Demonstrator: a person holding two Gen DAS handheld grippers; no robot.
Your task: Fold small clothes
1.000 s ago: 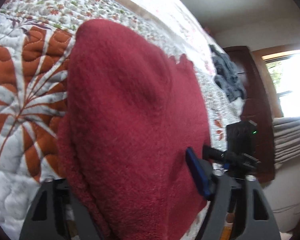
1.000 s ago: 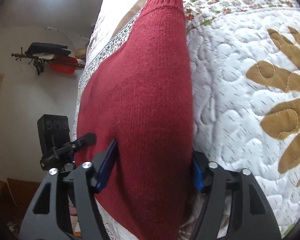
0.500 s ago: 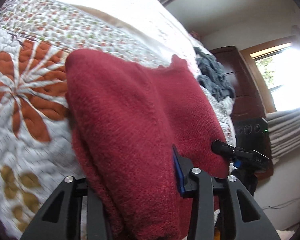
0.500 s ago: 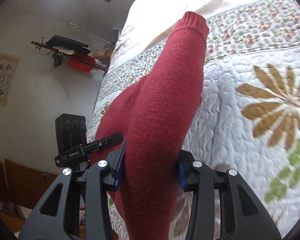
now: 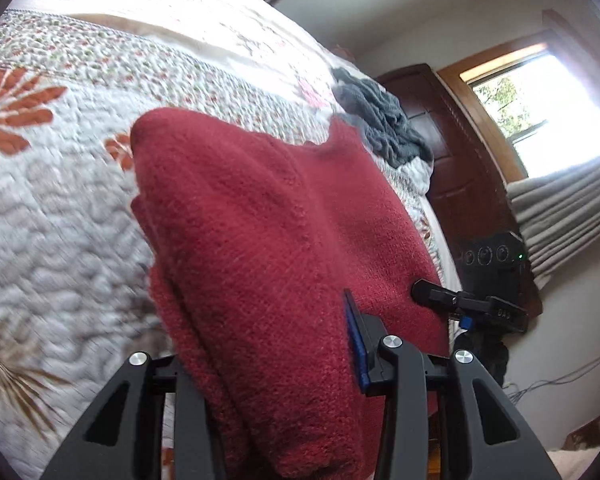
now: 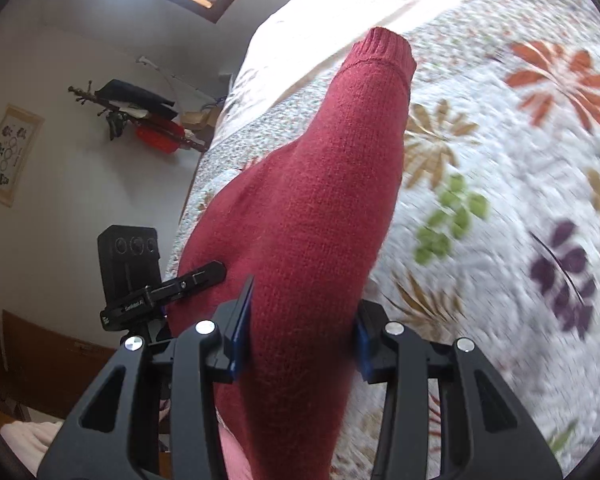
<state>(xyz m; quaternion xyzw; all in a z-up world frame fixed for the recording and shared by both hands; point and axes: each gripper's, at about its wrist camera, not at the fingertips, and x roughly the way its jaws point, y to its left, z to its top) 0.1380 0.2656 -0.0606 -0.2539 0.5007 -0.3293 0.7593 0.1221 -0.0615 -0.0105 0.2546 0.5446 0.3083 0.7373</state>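
Covering the bed, a white quilt (image 5: 52, 208) printed with orange, tan, green and purple flowers is serving as the work surface. A red knitted sweater (image 5: 268, 240) is lying partly on this quilt and partly lifted off it by both grippers.

Left gripper (image 5: 272, 364): clamped on a thick, doubled-over bundle of the sweater. The blue pad of one finger (image 5: 356, 344) is pressing into the knit; the other pad is hidden by the fabric. The bundle is rising from the gripper toward a rounded fold, with the rest of the garment spreading toward the far edge of the bed.

Right gripper (image 6: 300, 340): closed around a sleeve of the sweater (image 6: 320, 220). Both blue pads are touching the knit, one on each side. The sleeve is stretching away from the gripper, and its ribbed cuff (image 6: 388, 48) is lying on the quilt (image 6: 500, 200) near the flowered border strip.

A crumpled grey garment (image 5: 384, 124) is sitting on the bed beyond the sweater, well apart from both grippers. Behind it, dark wooden furniture (image 5: 452, 152) and a bright window (image 5: 536, 116) are showing. In the right wrist view, a framed picture (image 6: 8, 156) is hanging on the wall beside a rack holding dark and red items (image 6: 140, 116).
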